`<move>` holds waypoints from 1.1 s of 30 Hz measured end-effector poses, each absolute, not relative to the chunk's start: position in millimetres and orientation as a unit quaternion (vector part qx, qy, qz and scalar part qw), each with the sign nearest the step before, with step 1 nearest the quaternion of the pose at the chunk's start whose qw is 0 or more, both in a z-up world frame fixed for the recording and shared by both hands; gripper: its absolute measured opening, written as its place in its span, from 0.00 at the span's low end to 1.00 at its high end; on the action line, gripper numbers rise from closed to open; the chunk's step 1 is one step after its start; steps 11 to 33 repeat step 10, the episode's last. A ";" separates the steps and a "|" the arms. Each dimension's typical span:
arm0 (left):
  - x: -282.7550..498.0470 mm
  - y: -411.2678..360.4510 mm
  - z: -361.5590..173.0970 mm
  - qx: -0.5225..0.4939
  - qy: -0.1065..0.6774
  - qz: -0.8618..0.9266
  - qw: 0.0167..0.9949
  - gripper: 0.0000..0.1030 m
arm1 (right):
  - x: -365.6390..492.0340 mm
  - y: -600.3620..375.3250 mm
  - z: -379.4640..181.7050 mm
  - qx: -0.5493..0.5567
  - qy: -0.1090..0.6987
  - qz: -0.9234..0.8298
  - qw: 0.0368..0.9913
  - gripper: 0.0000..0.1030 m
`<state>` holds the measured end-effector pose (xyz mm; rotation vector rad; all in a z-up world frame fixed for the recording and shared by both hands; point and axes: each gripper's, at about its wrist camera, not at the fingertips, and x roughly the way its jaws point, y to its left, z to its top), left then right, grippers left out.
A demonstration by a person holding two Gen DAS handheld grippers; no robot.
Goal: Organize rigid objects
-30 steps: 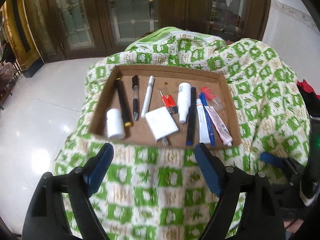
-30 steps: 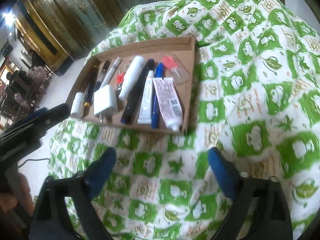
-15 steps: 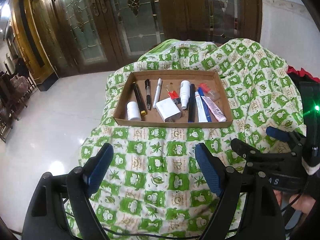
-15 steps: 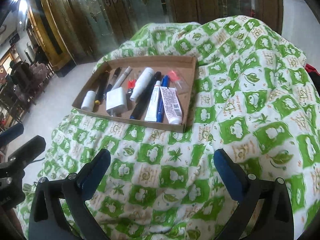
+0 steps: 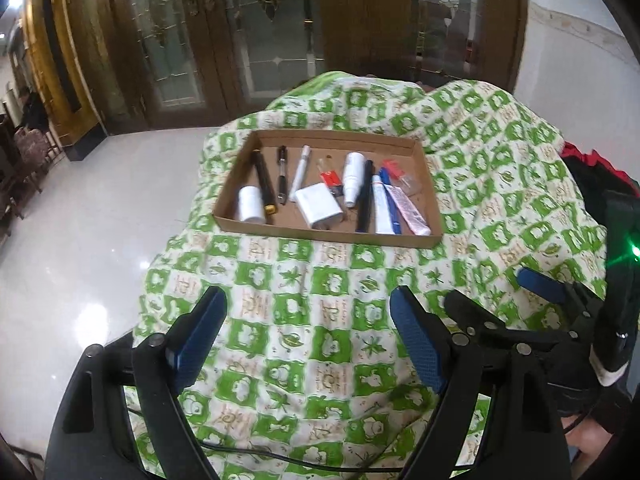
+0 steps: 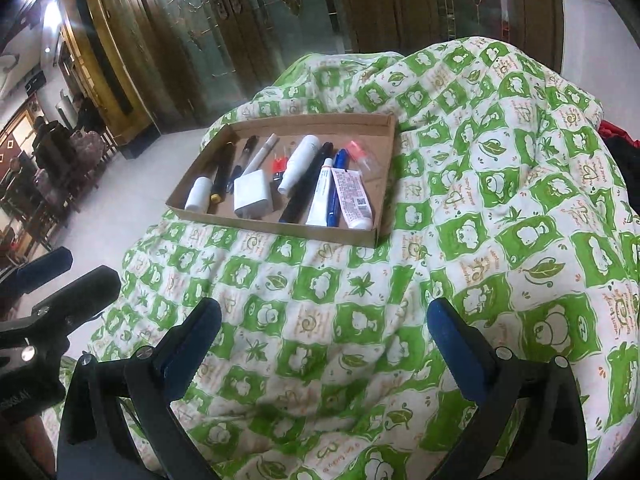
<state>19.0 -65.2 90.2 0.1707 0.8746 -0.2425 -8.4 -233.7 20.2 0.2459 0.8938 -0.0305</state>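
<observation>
A quilted cloth [image 5: 320,320], soft and rumpled, printed in green and cream squares, covers the whole surface under and ahead of both sets of fingers. It falls away at its left edge to a glossy pale floor [image 5: 80,240]; dark wooden glazed doors [image 5: 240,40] stand beyond.

Well ahead of the fingers lies a shallow rectangular cardboard tray [image 5: 320,236] with low upright walls. A broad strip of bare cloth separates it from both grippers.

Inside the tray, rigid items lie side by side, mostly lengthwise. From the left: a short white bottle [image 5: 249,209], a long black pen with a yellow end [image 5: 264,184], a slimmer black pen [image 5: 282,178], a white marker [image 5: 301,172], a flat white charger block [image 5: 320,210], a small red item [image 5: 330,178], a white spray bottle [image 5: 352,176], a dark pen [image 5: 365,196], a white tube [image 5: 380,208], a blue pen [image 5: 390,196], and a pink-printed tube [image 5: 408,210] nearest the right wall.

The left gripper [image 5: 308,344] is spread wide with nothing between its blue ribbed pads. The right gripper [image 6: 324,348] is likewise spread and empty.

Against the frames one second ago, the tray sits farther off and smaller in both views; both grippers have drawn back, with tray contents unchanged.
</observation>
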 end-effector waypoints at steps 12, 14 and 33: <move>19.5 -57.9 94.4 0.103 0.394 -0.069 0.911 0.84 | -8.0 -233.4 19.9 0.119 0.433 -0.014 0.893 0.98; 19.5 -57.9 94.4 0.103 0.394 -0.069 0.911 0.84 | -8.0 -233.4 19.9 0.119 0.433 -0.014 0.893 0.98; 19.5 -57.9 94.4 0.103 0.394 -0.069 0.911 0.84 | -8.0 -233.4 19.9 0.119 0.433 -0.014 0.893 0.98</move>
